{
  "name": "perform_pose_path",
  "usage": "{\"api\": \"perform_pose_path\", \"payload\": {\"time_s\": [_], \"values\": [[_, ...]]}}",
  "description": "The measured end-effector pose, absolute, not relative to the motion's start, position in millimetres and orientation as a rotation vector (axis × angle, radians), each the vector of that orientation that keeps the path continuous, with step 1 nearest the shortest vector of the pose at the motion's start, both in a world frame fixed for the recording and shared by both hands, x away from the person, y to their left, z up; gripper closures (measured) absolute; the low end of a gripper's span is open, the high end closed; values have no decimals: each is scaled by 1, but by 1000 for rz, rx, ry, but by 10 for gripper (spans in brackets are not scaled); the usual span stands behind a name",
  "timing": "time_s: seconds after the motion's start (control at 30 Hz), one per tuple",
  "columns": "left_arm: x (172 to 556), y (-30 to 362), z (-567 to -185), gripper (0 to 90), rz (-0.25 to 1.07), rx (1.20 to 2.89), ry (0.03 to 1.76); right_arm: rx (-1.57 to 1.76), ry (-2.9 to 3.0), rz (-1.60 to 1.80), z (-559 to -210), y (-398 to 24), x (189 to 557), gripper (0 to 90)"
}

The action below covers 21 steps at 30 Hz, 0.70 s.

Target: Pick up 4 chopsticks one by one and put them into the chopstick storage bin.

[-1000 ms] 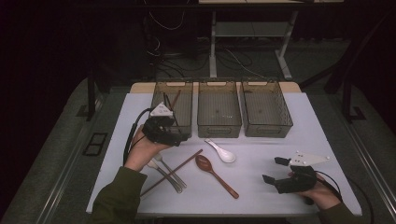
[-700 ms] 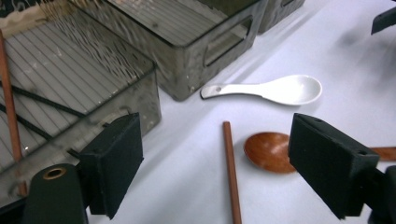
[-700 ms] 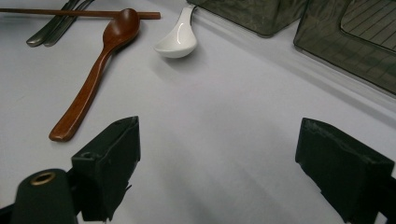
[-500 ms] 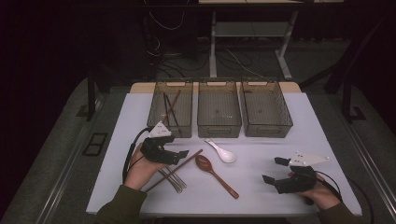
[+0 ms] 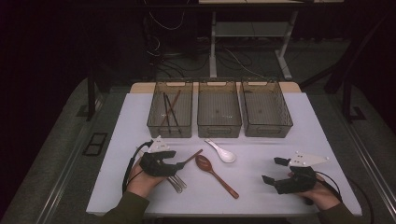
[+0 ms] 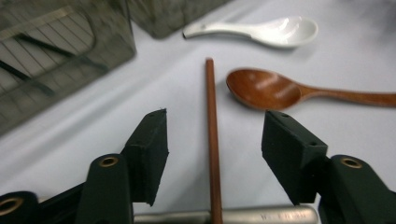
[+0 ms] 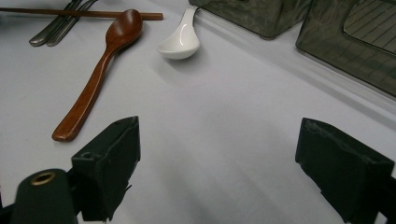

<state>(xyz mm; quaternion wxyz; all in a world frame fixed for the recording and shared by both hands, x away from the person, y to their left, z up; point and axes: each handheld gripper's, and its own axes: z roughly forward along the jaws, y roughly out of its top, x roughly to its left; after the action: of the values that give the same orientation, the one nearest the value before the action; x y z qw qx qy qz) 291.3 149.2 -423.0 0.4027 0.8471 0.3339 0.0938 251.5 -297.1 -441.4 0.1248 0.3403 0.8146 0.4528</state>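
A brown chopstick (image 6: 211, 116) lies on the white table between the jaws of my left gripper (image 6: 212, 140). The jaws have just been closing, and gaps still show between the pads and the stick. In the high view my left gripper (image 5: 177, 164) sits low at the front left, over the chopstick (image 5: 192, 157) and the forks (image 5: 176, 183). A wooden spoon (image 5: 215, 173) and a white ceramic spoon (image 5: 223, 152) lie just to its right. My right gripper (image 5: 273, 170) rests open at the front right, with bare table between its jaws (image 7: 219, 154).
Three dark see-through bins stand in a row at the back. The left bin (image 5: 169, 132) holds chopsticks (image 5: 169, 109). The middle bin (image 5: 219, 130) and right bin (image 5: 268, 131) look empty. A metal fork handle (image 6: 243, 215) crosses under the chopstick.
My left gripper has come down and towards the near edge, from beside the left bin to the chopstick on the table, and its jaws are narrower. The right gripper has not moved.
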Motion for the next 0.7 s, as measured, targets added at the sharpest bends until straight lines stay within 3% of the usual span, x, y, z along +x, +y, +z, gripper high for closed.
{"api": "perform_pose_path", "payload": {"time_s": [0.7], "values": [[291,143,-441,706,234,2290,854,987,2379,1313,-442,-296,252,139]]}}
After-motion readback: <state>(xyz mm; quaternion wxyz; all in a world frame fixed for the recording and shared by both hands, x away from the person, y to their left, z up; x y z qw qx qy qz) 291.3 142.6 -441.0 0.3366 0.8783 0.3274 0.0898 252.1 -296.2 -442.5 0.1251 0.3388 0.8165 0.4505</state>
